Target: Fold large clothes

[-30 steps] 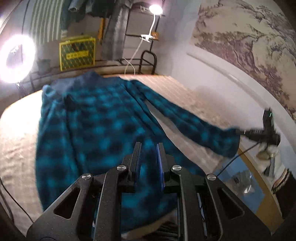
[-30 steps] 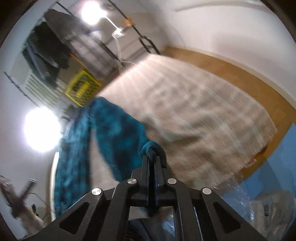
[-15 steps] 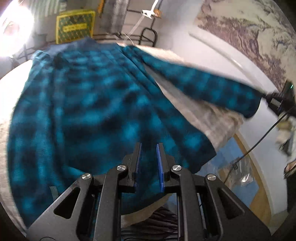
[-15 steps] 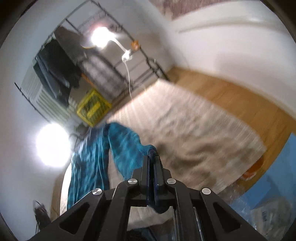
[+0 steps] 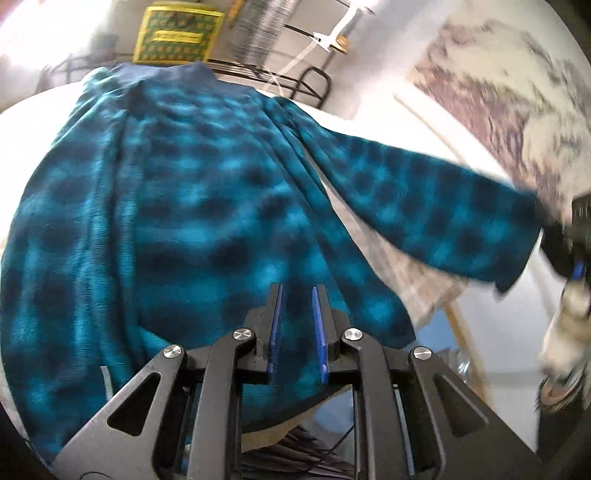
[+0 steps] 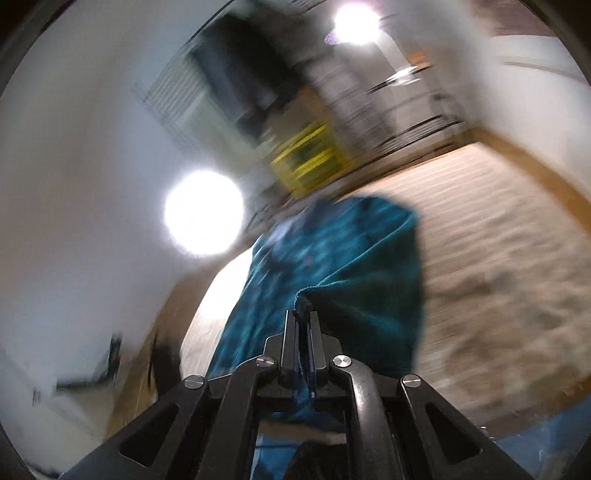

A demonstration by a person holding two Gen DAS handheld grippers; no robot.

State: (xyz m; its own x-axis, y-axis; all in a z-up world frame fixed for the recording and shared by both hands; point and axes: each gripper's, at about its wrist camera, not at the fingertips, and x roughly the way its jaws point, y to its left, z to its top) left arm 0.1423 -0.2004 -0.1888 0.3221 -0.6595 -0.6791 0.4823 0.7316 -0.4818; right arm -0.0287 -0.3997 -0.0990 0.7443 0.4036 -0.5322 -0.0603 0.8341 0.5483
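Shirt [image 5: 177, 206] lies on bed [image 6: 498, 236], crate [image 5: 177, 35] behind.

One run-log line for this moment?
left gripper: open, over shirt | right gripper: shut on sleeve, lifted off bed

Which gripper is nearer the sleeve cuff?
Right. The right gripper has its jaws shut on the sleeve cuff; the left gripper hovers over the shirt hem, well away from it.

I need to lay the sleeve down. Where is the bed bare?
Bare bed lies right of the shirt, up to the wooden floor strip. A thin bare strip also runs left of the shirt. The middle is all shirt, and the sleeve hangs above the right edge.
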